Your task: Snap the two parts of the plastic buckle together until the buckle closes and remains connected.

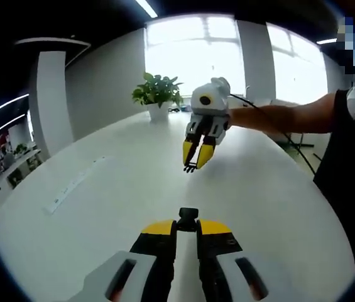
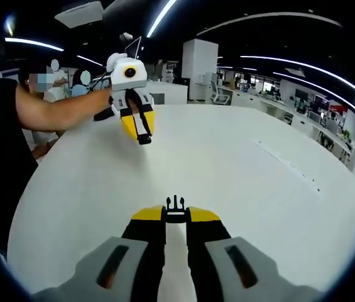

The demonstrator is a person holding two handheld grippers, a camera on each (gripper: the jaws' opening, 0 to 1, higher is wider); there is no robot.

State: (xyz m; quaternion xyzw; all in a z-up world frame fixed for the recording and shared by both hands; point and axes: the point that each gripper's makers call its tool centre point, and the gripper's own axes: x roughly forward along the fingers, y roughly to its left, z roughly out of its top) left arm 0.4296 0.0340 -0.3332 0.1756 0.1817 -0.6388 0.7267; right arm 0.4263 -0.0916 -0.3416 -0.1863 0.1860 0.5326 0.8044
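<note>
In the left gripper view my left gripper (image 1: 188, 225) is shut on a black buckle part (image 1: 188, 217), a blocky socket piece that pokes out past the yellow tips. Ahead, above the white table (image 1: 102, 207), the right gripper (image 1: 195, 165) hangs tilted down with a small black piece (image 1: 190, 167) at its tips. In the right gripper view my right gripper (image 2: 175, 215) is shut on the pronged buckle part (image 2: 175, 206), prongs pointing forward. Facing it, the left gripper (image 2: 143, 137) hovers with its black part (image 2: 144, 139). The two halves are well apart.
A potted green plant (image 1: 157, 94) stands at the table's far edge by bright windows. A flat white strip (image 1: 70, 185) lies on the table, also seen as a strip (image 2: 287, 165). A person's arm (image 1: 284, 116) reaches in; people sit behind (image 2: 54, 78).
</note>
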